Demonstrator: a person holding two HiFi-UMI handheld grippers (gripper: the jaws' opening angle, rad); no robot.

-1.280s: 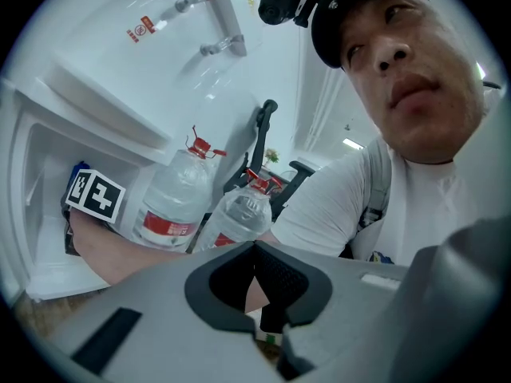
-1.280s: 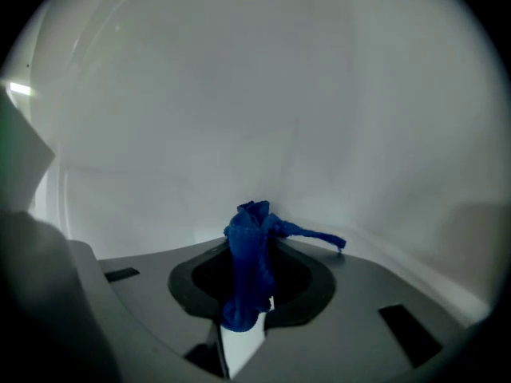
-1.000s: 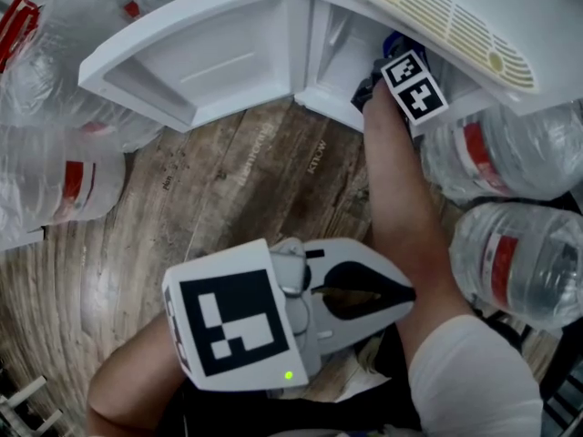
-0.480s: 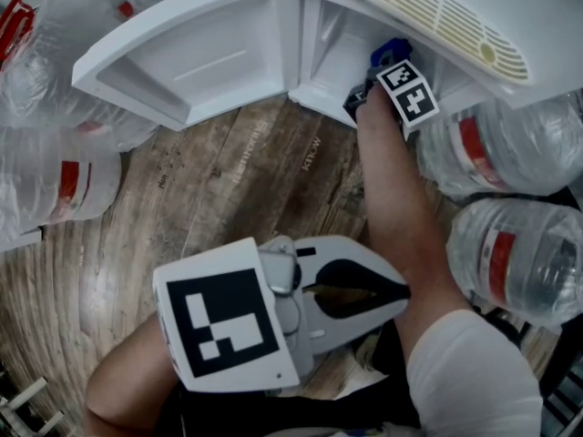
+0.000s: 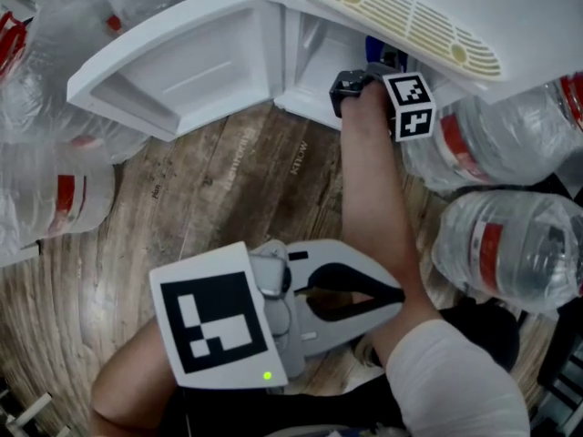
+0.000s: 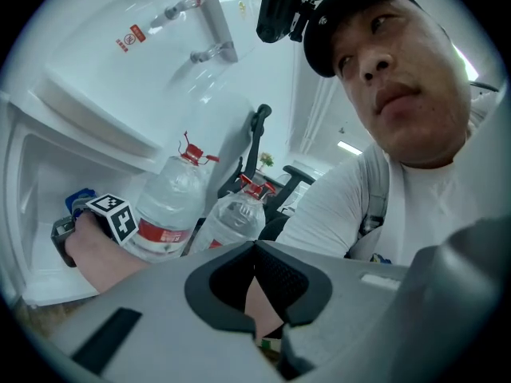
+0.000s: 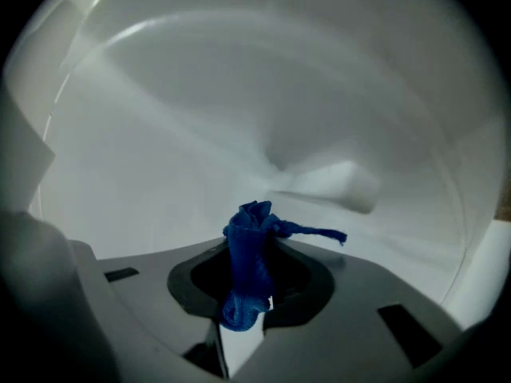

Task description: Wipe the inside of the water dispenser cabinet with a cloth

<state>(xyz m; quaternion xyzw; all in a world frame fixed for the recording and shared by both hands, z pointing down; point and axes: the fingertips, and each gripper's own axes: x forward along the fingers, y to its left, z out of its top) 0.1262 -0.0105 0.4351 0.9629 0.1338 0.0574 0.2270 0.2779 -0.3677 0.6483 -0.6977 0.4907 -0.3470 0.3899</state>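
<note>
In the head view, the left gripper (image 5: 396, 294) is low in the picture, close to my body and over the wooden floor (image 5: 237, 180); its grey jaws are pressed together at the tips and nothing is between them. My right forearm (image 5: 369, 208) reaches up to the white water dispenser cabinet (image 5: 314, 53), whose door (image 5: 182, 62) stands wide open to the left. The right gripper (image 5: 378, 66) is at the cabinet opening, its marker cube just outside, and a small piece of the blue cloth (image 5: 373, 45) shows beside it, inside the cabinet. A white panel with a yellowish grille (image 5: 401, 16) is above the opening. Large water bottles lie around: two at the right (image 5: 510, 244) and more at the left (image 5: 64, 189). In the left gripper view, the left gripper (image 6: 255, 250) has its jaws together and holds nothing; only a bit of my arm is seen through the dark opening behind the tips. Further away I see the marker cube of the right gripper (image 6: 112, 214) at the cabinet (image 6: 32, 182), two bottles with red caps (image 6: 172, 214), and a person in a white shirt (image 6: 343, 206). In the right gripper view, the right gripper (image 7: 263, 254) is pinching the blue cloth (image 7: 246, 238), which stands up from the jaws as a bunch, with one thin end pointing to the right. Behind it is only the white inner wall of the cabinet (image 7: 239, 118), blurred, and I cannot tell if the cloth touches it.
</note>
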